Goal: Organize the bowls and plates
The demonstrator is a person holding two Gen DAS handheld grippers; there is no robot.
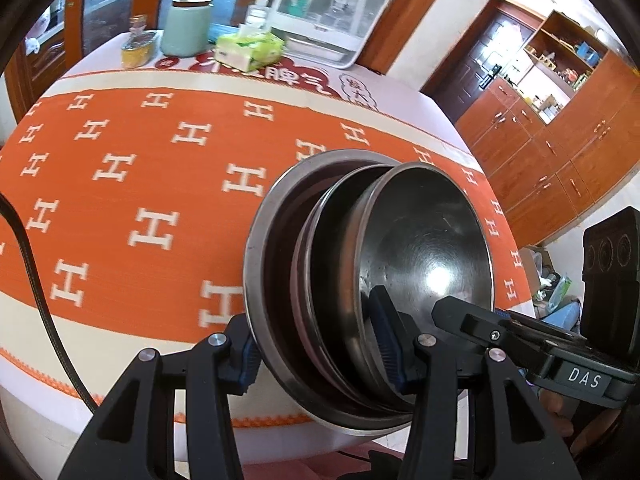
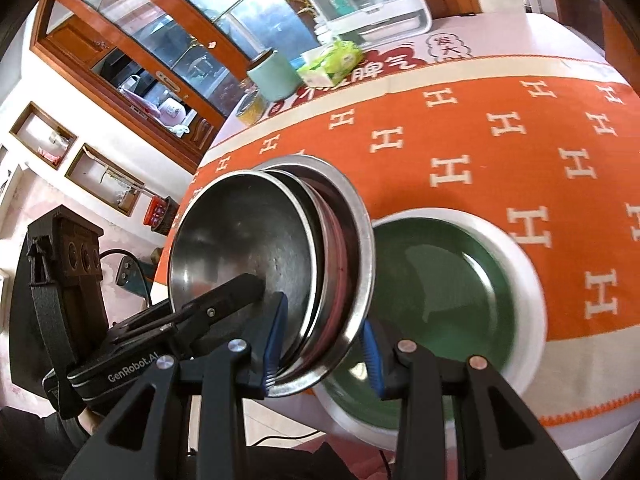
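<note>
A nested stack of steel bowls and plates [image 1: 424, 240] hangs above the orange tablecloth, held by its rim from two opposite sides. My left gripper [image 1: 320, 356] is shut on the near rim of the stack, one pad inside the top bowl and one under the widest plate. My right gripper [image 2: 324, 348] is shut on the opposite rim of the same stack [image 2: 240, 240]. Each gripper shows in the other's view: the right one's finger [image 1: 460, 312] and the left one's finger [image 2: 236, 290] reach into the top bowl. A green plate with a white rim [image 2: 448, 280] lies on the table below.
At the table's far end stand a mint canister [image 1: 186, 26], a green tissue pack [image 1: 250, 50], a yellow tin [image 1: 138, 50] and a white clear-lidded box [image 1: 328, 12]. The table edge [image 1: 520, 280] drops off to the right, with wooden cabinets [image 1: 560, 152] beyond.
</note>
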